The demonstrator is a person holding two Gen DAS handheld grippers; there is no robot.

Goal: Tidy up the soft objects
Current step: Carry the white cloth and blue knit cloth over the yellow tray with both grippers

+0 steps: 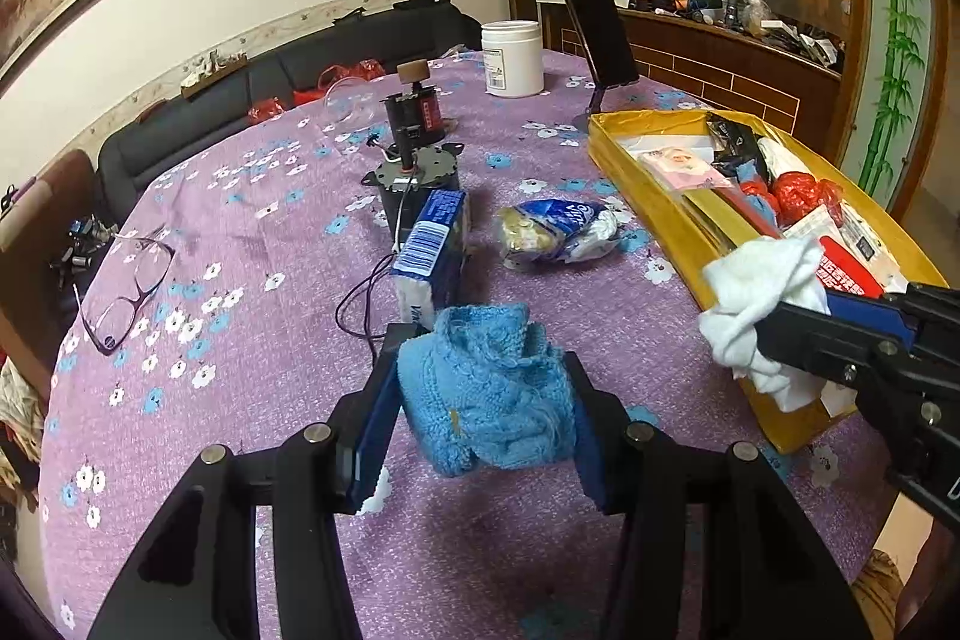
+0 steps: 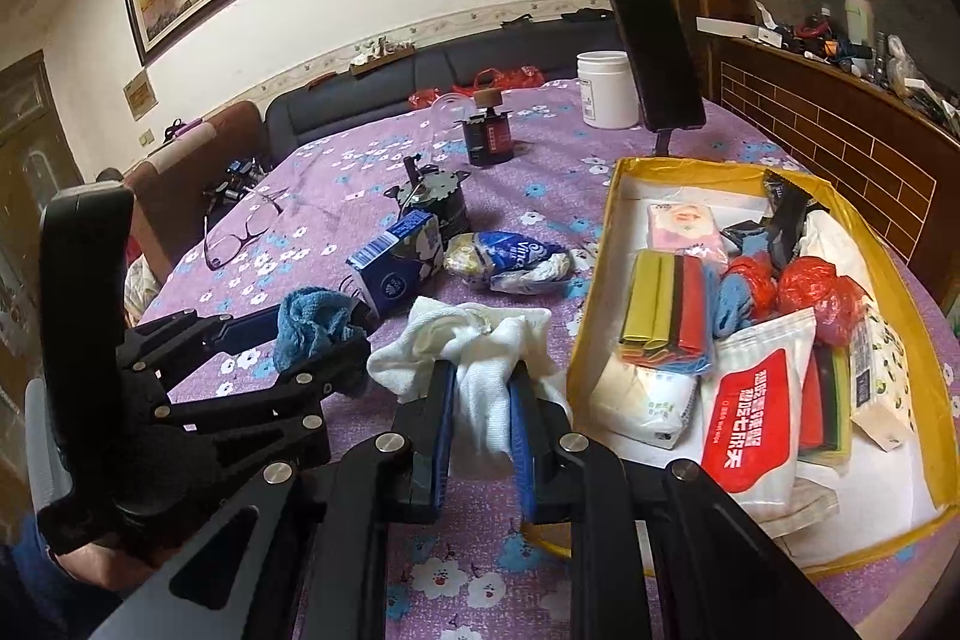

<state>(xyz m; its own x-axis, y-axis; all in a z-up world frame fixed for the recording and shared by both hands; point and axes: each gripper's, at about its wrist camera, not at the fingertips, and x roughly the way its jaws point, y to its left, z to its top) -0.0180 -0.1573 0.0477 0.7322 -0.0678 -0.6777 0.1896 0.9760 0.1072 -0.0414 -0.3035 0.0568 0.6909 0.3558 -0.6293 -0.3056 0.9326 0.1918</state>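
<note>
My left gripper [image 1: 483,400] is shut on a crumpled blue cloth [image 1: 489,388] and holds it above the purple flowered tablecloth [image 1: 270,340]. It also shows in the right wrist view [image 2: 336,328] with the blue cloth [image 2: 309,325]. My right gripper [image 2: 483,400] is shut on a white cloth [image 2: 480,358], just left of the yellow box [image 2: 585,340]. In the left wrist view the right gripper [image 1: 774,334] holds the white cloth [image 1: 762,292] over the yellow box's near corner [image 1: 654,214]. The box holds tissue packs, sponges and red bags.
On the table lie a blue tissue pack [image 1: 435,244], a blue-white plastic bag [image 1: 558,232], a motor with wires [image 1: 414,178], glasses [image 1: 129,292], a white jar [image 1: 513,58] and a phone on a stand [image 1: 597,22]. A dark sofa [image 1: 198,118] stands behind.
</note>
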